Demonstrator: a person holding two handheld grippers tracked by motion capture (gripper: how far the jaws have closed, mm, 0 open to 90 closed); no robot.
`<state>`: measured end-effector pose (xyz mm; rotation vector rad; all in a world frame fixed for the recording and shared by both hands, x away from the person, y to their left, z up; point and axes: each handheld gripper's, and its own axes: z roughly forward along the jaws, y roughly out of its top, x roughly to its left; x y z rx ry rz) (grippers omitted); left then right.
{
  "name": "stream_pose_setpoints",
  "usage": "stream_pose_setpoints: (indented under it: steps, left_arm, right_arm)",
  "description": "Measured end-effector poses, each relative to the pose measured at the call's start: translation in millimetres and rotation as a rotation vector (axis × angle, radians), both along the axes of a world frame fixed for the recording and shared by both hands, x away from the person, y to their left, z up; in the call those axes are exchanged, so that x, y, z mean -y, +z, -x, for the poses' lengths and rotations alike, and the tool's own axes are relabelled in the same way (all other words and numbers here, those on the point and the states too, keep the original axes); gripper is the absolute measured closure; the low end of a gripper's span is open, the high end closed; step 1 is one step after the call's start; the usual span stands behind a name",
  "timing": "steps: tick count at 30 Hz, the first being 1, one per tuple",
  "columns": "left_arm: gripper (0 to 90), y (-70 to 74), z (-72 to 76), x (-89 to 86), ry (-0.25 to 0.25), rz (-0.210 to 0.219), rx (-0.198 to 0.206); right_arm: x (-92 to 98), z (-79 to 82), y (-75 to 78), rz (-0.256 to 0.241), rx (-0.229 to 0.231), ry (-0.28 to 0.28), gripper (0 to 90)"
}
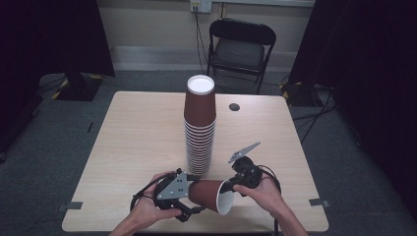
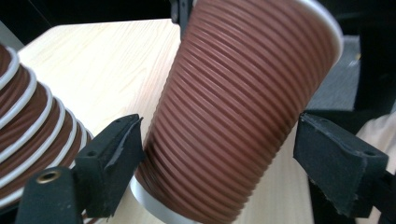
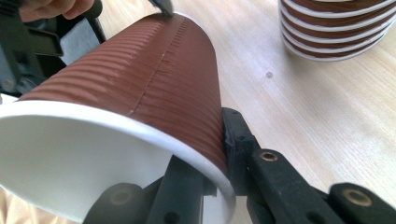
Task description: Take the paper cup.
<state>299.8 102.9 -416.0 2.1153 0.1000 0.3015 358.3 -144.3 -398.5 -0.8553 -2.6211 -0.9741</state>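
A pale wooden table stands on grey carpet. Near its front edge a brown cup lies sideways in the air, its rim pinched by the right gripper. The left gripper is spread around the cup's base, one jaw touching. Behind, mid-table, rises the cup stack.

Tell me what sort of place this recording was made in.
Probably an indoor recording room or lab: a bare wooden table on grey carpet, black curtains at both sides, and a folding chair against the wall under a socket.
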Motion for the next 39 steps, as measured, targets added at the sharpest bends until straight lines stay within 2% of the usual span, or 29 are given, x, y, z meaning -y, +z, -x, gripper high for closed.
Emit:
stream_pose_setpoints:
  steps: [2, 7, 10, 13, 18, 21, 24, 27, 34, 37, 38, 39]
  left_arm:
    - [13.7, -1.1, 1.4, 2.7, -0.009, -0.014, 0.008]
    - [9.8, -5.7, 1.9, 10.5, -0.022, -0.054, 0.037]
    - [9.0, -7.0, 3.1, 15.2, -0.026, -0.066, 0.034]
    - [7.3, -7.6, 4.0, 18.7, -0.02, -0.082, 0.055]
    - [6.6, -5.5, 5.6, 25.3, -0.031, -0.07, 0.061]
    - [5.3, -5.0, 7.2, 32.6, -0.026, -0.052, 0.081]
    - [5.4, -4.7, 8.0, 34.0, -0.024, -0.067, 0.108]
    - [5.2, -6.2, 9.3, 34.6, -0.013, -0.06, 0.112]
    - [7.2, -8.1, 10.6, 38.0, 0.006, -0.079, 0.144]
    - [8.9, -7.0, 9.1, 35.7, 0.002, -0.078, 0.154]
    - [9.4, -7.4, 8.0, 33.8, 0.016, -0.05, 0.134]
    - [9.6, -7.4, 8.0, 33.8, 0.016, -0.05, 0.134]
  right_arm:
    - [-4.1, -0.7, 3.2, 0.028, -0.008, 0.01, 86.3]
    - [-16.1, -6.2, -0.3, 0.057, -0.04, 0.026, 86.4]
    - [-19.7, -7.1, -2.7, 0.056, -0.051, 0.027, 86.5]
    - [-22.8, -7.3, -4.0, 0.054, -0.056, 0.023, 86.5]
    - [-26.3, -7.4, -4.1, 0.05, -0.066, 0.022, 86.5]
    - [-30.0, -7.8, -4.4, 0.052, -0.071, 0.022, 86.7]
    - [-32.9, -8.3, -4.1, 0.064, -0.072, 0.017, 86.5]
    - [-33.3, -8.5, -5.0, 0.059, -0.078, 0.008, 86.4]
    - [-33.1, -8.1, -5.8, 0.05, -0.079, -0.01, 85.3]
    - [-30.8, -7.9, -5.3, 0.034, -0.075, -0.016, 78.2]
    - [-29.7, -7.0, -4.1, 0.022, -0.067, -0.032, 72.1]
    - [-28.8, -6.7, -3.7, 0.017, -0.058, -0.031, 70.7]
